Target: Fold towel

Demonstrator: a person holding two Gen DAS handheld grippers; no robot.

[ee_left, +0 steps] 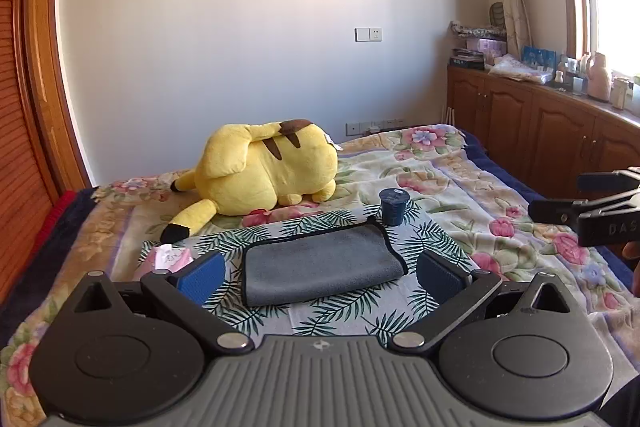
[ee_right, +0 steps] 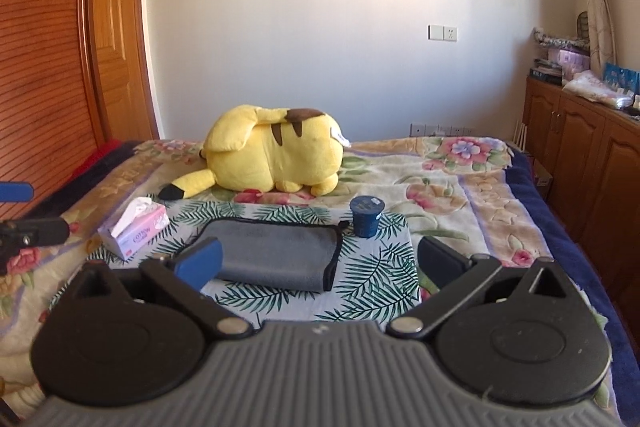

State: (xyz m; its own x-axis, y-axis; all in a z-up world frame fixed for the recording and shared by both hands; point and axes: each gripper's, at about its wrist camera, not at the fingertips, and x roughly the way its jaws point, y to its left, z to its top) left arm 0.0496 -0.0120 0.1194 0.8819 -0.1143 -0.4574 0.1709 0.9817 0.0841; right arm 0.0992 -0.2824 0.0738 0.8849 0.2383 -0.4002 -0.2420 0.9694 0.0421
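Observation:
A grey towel [ee_left: 320, 267] with a black hem lies folded into a compact rectangle on a palm-leaf cloth [ee_left: 340, 319] on the bed. It also shows in the right wrist view [ee_right: 276, 251]. My left gripper [ee_left: 320, 277] is open and empty, held above and just before the towel. My right gripper [ee_right: 320, 263] is open and empty, its left fingertip [ee_right: 200, 261] in front of the towel's near left corner. The right gripper also shows at the right edge of the left wrist view [ee_left: 560, 199].
A dark blue cup [ee_left: 394, 206] stands just behind the towel's right corner. A pink tissue box [ee_right: 134, 229] lies left of the towel. A yellow plush toy [ee_left: 264, 171] lies further back. Wooden cabinets [ee_left: 540, 131] line the right; a wooden door [ee_right: 116, 27] is left.

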